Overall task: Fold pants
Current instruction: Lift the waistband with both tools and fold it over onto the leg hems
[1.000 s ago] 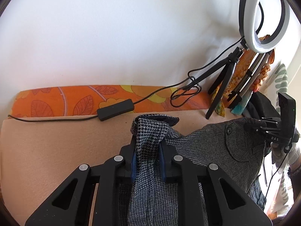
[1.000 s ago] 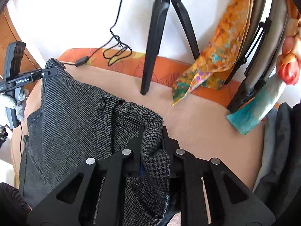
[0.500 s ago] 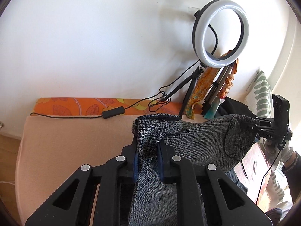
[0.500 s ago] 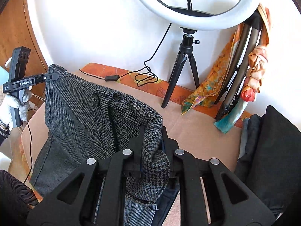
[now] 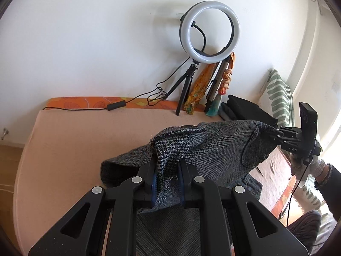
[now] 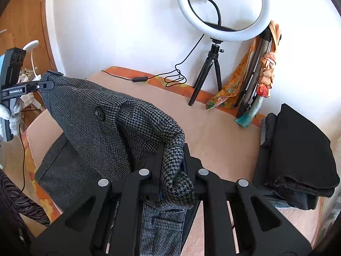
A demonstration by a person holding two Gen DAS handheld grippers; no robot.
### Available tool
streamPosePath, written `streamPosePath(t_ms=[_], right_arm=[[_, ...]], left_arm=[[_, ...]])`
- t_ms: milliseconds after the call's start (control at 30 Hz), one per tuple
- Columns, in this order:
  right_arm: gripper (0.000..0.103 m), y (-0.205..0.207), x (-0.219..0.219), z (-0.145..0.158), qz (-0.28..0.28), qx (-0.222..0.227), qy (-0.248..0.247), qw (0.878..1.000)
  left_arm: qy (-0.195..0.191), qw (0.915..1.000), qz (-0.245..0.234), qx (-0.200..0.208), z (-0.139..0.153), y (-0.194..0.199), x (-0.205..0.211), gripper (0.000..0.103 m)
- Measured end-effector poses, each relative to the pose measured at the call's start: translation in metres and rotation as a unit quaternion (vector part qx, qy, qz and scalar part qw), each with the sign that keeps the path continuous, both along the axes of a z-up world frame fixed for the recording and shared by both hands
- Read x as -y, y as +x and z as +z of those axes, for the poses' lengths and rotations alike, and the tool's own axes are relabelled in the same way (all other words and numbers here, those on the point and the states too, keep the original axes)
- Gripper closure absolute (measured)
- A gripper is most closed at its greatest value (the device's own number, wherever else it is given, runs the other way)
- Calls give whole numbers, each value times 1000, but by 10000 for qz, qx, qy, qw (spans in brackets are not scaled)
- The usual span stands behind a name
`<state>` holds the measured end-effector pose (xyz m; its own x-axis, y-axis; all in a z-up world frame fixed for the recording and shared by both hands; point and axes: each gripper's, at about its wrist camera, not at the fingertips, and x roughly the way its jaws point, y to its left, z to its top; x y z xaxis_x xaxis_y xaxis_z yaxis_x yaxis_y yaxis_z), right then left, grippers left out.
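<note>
Left gripper [image 5: 165,177]: I have its fingers [image 5: 149,170] clamped on a bunched corner of the pants' waist, checked fabric squeezed between the blue pads.
Right gripper [image 6: 171,170]: my fingers here are clamped too, on the other corner of the waist, a thick roll of cloth bulging out between them.
Pants [image 6: 102,119]: grey houndstooth, held up off the mattress [image 5: 85,140] and stretched between my two grippers, with the button side showing in the right wrist view; the lower part hangs down toward the mattress's near edge.
Mattress: peach-coloured cover, an orange leaf-print strip along its far edge against the white wall.
Ring light [image 6: 223,8]: on a small black tripod standing at the mattress's far edge, its cable [image 5: 136,102] and inline switch lying along that edge.
Folded dark clothes [image 6: 296,155]: a stack on the mattress's far right part, well apart from the pants.
Scarves [image 6: 266,70]: orange and patterned, leaning on the wall just right of the tripod, beyond the mattress.
My hands: gloved; one glove [image 6: 10,115] shows on the left gripper's handle.
</note>
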<state>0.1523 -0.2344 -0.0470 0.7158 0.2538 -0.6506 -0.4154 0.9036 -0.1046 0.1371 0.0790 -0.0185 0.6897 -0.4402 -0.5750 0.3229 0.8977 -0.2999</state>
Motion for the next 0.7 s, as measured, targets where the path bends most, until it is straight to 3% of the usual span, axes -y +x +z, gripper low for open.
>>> streamPosePath(t_ms=[333,600,700], right_arm=[[89,-73,-8,-40,-135,278,-52,9995],[89,-113,1,-73,-16,311,-124,9994],[88,-123,3,-81,62,244,-194,9995]], left_arm=[[-46,9991,-86,-410,-43,-69,11,91],[254,9964,-373,-722,-74,-107,24,91],[391,9935,-448,-971,-86,-119,28,86]])
